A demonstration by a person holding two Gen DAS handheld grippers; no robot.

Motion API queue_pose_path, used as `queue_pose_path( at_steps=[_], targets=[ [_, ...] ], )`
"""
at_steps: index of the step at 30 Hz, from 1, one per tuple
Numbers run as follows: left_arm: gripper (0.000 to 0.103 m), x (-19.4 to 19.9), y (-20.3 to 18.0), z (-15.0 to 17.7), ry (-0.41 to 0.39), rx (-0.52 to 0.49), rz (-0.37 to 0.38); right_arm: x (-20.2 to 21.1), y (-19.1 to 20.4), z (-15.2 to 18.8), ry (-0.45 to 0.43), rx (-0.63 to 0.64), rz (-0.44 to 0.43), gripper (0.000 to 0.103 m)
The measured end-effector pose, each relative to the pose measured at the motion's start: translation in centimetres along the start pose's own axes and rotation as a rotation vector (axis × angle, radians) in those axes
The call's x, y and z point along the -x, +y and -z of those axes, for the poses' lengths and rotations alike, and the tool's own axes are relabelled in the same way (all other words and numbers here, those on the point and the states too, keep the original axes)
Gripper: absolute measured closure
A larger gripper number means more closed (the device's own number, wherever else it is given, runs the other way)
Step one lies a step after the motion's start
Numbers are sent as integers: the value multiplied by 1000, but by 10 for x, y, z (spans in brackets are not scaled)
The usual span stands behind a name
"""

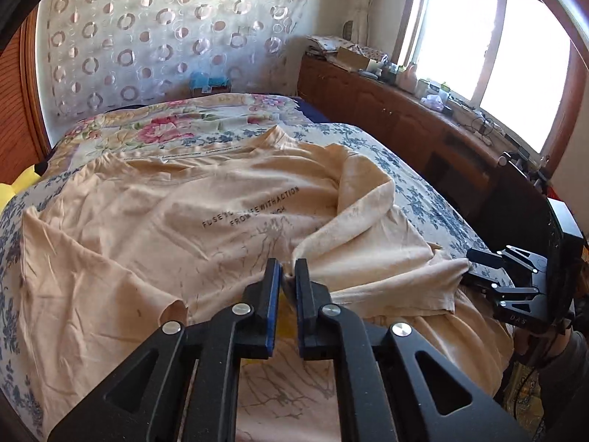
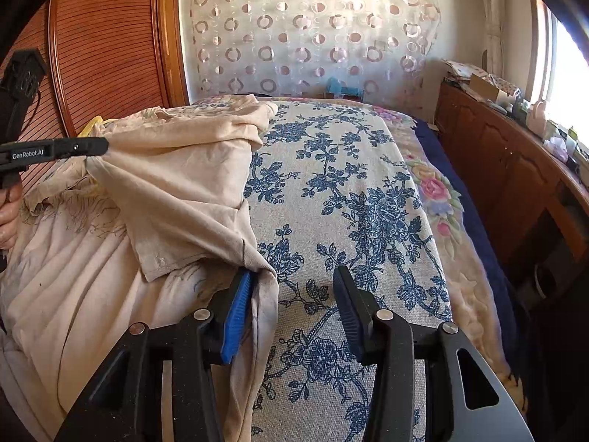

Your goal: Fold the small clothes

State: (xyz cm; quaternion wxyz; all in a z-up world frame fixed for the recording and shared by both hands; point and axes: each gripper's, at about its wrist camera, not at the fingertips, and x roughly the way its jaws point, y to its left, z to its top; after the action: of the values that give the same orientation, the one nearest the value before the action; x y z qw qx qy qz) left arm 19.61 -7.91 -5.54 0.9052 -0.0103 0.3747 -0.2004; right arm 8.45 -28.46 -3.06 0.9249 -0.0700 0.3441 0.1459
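A cream T-shirt (image 1: 154,221) with dark lettering lies spread on the bed. My left gripper (image 1: 289,272) is shut on a bunched fold of it near the hem, lifting the right side over the front. The same shirt (image 2: 176,184) shows at the left of the right wrist view, with the left gripper (image 2: 99,146) pinching it. My right gripper (image 2: 294,287) is open; the shirt's edge hangs against its left blue pad (image 2: 237,320), with the other finger apart from it. The right gripper also shows in the left wrist view (image 1: 475,265), at the shirt's right edge.
The bed (image 2: 349,191) has a blue floral cover and a pink floral blanket (image 1: 165,125) behind. A wooden cabinet (image 1: 386,110) with clutter runs along the window at right. A wooden wardrobe (image 2: 106,44) stands left. A yellow item (image 1: 22,180) lies at the far left.
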Motion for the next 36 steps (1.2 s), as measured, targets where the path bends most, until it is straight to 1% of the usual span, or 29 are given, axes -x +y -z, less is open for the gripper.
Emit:
queue_pose_path(
  at_steps=[3,5,9,12,13,14,15,16,17,18,19,21,26,27,29,30,32,34,36],
  targets=[
    [94,7,5,3,-20,-11,-2,3,-4,-3,-3,-15,-47,55],
    [94,8,7,0,-24,-18,-11,5,-5,-10,-8,-12,-82,55],
    [94,15,12,-2,-29,-26,-5,2,-7,-42,-23,11,-116,55],
    [94,19,16,-4,-33,-32,-3,-4,-13,-68,-34,-18,-143,55],
    [86,21,18,-5,-33,-39,-7,-7,-16,-75,-33,-30,-155,55],
    [80,23,19,-6,-35,-49,-6,-8,-18,-81,-35,-39,-163,55],
    [65,25,20,-6,-40,-59,-1,-8,-20,-85,-40,-43,-169,55],
    [55,28,21,-6,-50,-72,5,-10,-21,-88,-43,-48,-177,55],
    [51,30,22,-7,-57,-80,3,-14,-23,-91,-34,-57,-187,55],
    [35,32,24,-7,-61,-85,-7,-21,-22,-94,-15,-65,-194,55],
    [22,34,27,-7,-64,-86,-19,-29,-22,-96,3,-75,-200,55],
    [22,38,32,-9,-77,-89,-13,-45,-22,-101,34,-89,-219,55],
    [22,39,44,-8,-67,-90,-17,-85,-19,-120,112,-136,-278,56],
    [22,40,48,-7,-66,-89,-18,-92,-19,-124,127,-141,-287,59],
    [22,40,53,-6,-63,-82,-12,-106,-15,-135,148,-140,-286,88],
    [22,40,56,-5,-62,-80,-9,-110,-12,-141,145,-131,-281,91],
    [22,40,60,-5,-62,-79,-9,-107,-6,-154,109,-99,-271,97],
    [22,39,64,-4,-61,-77,-7,-103,4,-163,80,-69,-274,99],
    [22,38,68,-3,-61,-70,-8,-108,15,-174,77,-29,-267,99]
  ],
)
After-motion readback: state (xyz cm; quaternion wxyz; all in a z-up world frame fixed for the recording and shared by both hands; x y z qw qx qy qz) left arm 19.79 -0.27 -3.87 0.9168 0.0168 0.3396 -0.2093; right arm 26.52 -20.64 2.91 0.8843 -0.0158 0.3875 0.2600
